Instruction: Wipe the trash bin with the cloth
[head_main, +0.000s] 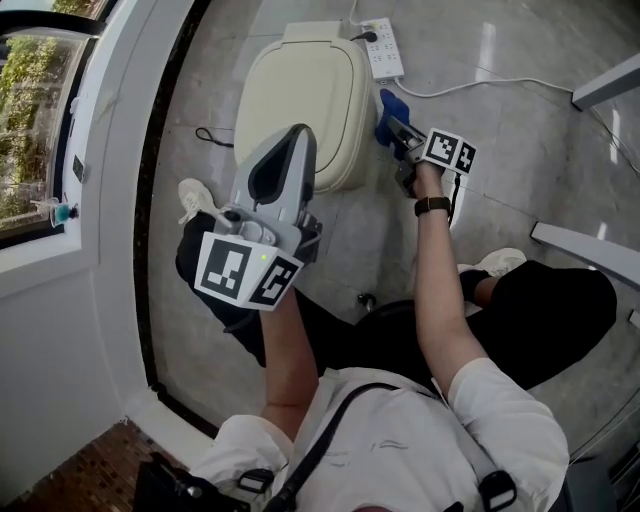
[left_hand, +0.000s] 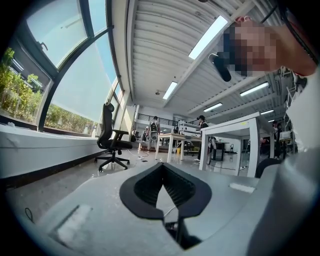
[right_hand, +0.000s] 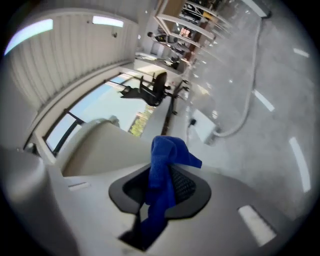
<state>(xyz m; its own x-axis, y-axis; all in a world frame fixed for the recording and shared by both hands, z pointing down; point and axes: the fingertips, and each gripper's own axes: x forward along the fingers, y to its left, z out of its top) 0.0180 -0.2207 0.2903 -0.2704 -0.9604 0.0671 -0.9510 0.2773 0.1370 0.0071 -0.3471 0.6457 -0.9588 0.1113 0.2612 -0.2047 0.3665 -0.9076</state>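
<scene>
A window (head_main: 40, 110) is seen at far left. The left gripper (head_main: 293, 140) is held raised over the near left part of the trash bin (head_main: 300, 85), jaws brought together with nothing between them, pointed out toward an office chair (left_hand: 111, 139). The cream bin is stood on the grey floor, lid closed. At its right side the right gripper (head_main: 393, 127) is clamped on the blue cloth (head_main: 387, 104), bunched just beside the bin wall; contact cannot be told. A power strip (head_main: 384, 48) is laid beyond.
</scene>
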